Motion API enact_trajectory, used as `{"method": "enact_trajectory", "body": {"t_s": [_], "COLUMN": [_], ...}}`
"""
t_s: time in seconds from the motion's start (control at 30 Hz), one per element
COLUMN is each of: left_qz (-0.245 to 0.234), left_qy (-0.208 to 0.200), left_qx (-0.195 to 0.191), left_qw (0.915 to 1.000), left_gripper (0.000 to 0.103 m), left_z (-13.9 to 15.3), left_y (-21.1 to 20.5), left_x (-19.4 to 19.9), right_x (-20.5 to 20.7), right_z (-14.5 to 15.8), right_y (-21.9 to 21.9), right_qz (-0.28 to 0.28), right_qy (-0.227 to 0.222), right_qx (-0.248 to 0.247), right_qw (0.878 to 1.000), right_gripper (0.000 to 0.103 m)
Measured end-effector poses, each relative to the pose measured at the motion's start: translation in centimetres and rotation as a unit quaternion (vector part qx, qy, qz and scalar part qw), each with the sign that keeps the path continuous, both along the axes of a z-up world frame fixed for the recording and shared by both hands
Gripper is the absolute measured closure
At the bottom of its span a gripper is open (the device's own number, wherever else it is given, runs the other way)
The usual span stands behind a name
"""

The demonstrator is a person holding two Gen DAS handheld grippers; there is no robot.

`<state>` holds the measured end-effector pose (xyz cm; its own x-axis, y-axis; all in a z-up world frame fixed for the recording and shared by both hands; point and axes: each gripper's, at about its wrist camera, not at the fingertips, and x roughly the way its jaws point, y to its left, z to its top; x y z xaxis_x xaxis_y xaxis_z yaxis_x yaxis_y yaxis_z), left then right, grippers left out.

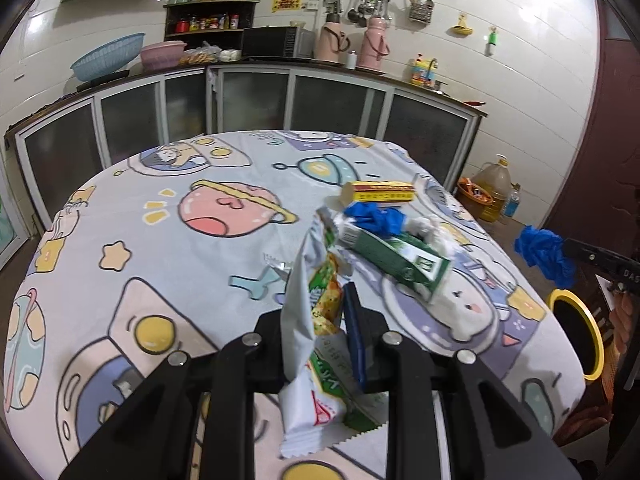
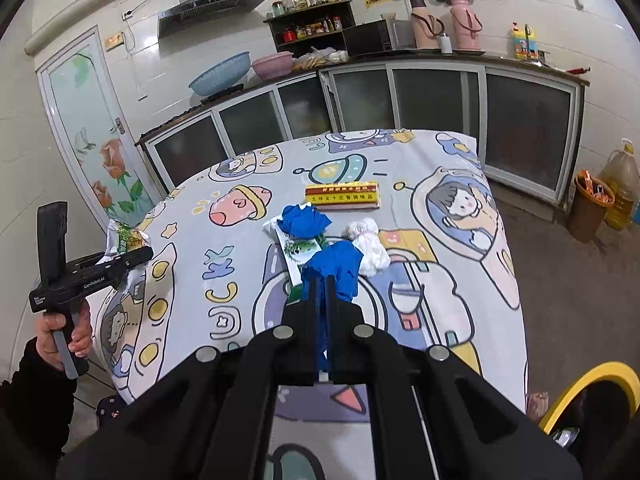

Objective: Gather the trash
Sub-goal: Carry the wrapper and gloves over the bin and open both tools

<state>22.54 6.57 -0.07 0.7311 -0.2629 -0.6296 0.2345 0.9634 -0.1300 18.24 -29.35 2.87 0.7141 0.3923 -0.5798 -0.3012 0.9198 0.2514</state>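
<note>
Left hand-held gripper point(image 1: 320, 320) clamped on light crinkly snack wrapper point(image 1: 304, 300), right hand-held gripper point(image 2: 323, 296) pinching limp blue glove point(image 2: 336, 268), both above bench point(image 2: 460, 300); remaining glove point(image 2: 306, 220), tissue point(image 2: 368, 246), cartons at 12 o'clock; yellow-rimmed bin point(image 2: 592, 384) at 4.

Cartoon-print table point(image 2: 460, 280) carries yellow box point(image 2: 342, 196), green carton point(image 1: 394, 254), blue glove point(image 2: 304, 220), white tissue point(image 2: 370, 246).

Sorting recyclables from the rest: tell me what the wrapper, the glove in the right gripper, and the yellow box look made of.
Wrapper: thin plastic film, glossy, likely foil-lined; crinkled, with a serrated edge.
Glove: thin rubbery blue material, probably nitrile or latex; matte and limply bunched between the right gripper's fingers.
Yellow box: printed cardboard, it seems; crisp straight edges, slight sheen.
</note>
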Motion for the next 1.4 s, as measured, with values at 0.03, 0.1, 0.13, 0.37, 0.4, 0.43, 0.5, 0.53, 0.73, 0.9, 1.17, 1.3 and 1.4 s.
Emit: {"method": "enact_trajectory", "body": {"t_s": [0.03,0.1,0.13,0.37,0.4,0.43,0.5,0.53,0.73,0.9,1.17,1.3,1.4], "left_qz": [-0.003,-0.016,-0.021,-0.076,-0.083,-0.09,-0.106,-0.114,-0.155,-0.193,-0.25,-0.281,-0.302], "left_qy": [-0.001,-0.001,0.0,-0.01,-0.012,-0.012,-0.015,-0.017,-0.02,-0.021,-0.023,-0.026,-0.025], "left_qx": [0.0,-0.002,-0.003,0.001,0.001,0.001,0.001,0.001,0.0,0.001,-0.001,-0.004,-0.006], "left_qw": [1.0,0.9999,0.9998,0.997,0.9965,0.9958,0.9943,0.9934,0.9877,0.9811,0.968,0.9593,0.9528], "left_gripper": [0.082,0.082,0.082,0.082,0.082,0.082,0.082,0.082,0.082,0.082,0.082,0.082,0.082], "left_z": [0.1,0.3,0.3,1.3,1.4,1.5,1.7,1.8,2.2,2.4,2.6,2.8,2.9], "left_y": [-0.4,-1.7,-2.1,-7.3,-8.1,-8.8,-10.4,-11.2,-15.5,-19.3,-25.0,-28.2,-30.3], "left_x": [-0.2,-0.7,-0.7,-1.7,-1.8,-1.8,-1.9,-2.0,-2.2,-2.6,-3.6,-4.2,-4.6], "right_x": [-0.3,-0.8,-1.1,-2.9,-3.1,-3.3,-3.8,-4.1,-5.8,-7.4,-9.6,-11.0,-12.0], "right_z": [-0.1,-0.3,-0.4,-0.7,-0.7,-0.7,-0.8,-0.8,-1.1,-1.3,-1.9,-2.4,-2.9], "right_y": [-0.2,-0.7,-1.0,-3.3,-3.7,-4.3,-5.4,-6.0,-9.5,-12.6,-17.6,-20.3,-22.0], "right_qz": [-0.001,-0.004,-0.006,-0.027,-0.032,-0.036,-0.047,-0.052,-0.089,-0.124,-0.184,-0.217,-0.238], "right_qy": [0.0,0.001,0.001,-0.002,-0.003,-0.003,-0.004,-0.005,-0.007,-0.011,-0.009,-0.007,-0.005], "right_qx": [0.002,0.005,0.007,0.017,0.019,0.02,0.022,0.023,0.026,0.029,0.031,0.032,0.034], "right_qw": [1.0,1.0,1.0,0.999,0.999,0.999,0.999,0.998,0.996,0.992,0.982,0.976,0.971], "right_gripper": [0.1,0.1,0.1,0.1,0.1,0.1,0.1,0.1,0.1,0.1,0.1,0.1,0.1]}}
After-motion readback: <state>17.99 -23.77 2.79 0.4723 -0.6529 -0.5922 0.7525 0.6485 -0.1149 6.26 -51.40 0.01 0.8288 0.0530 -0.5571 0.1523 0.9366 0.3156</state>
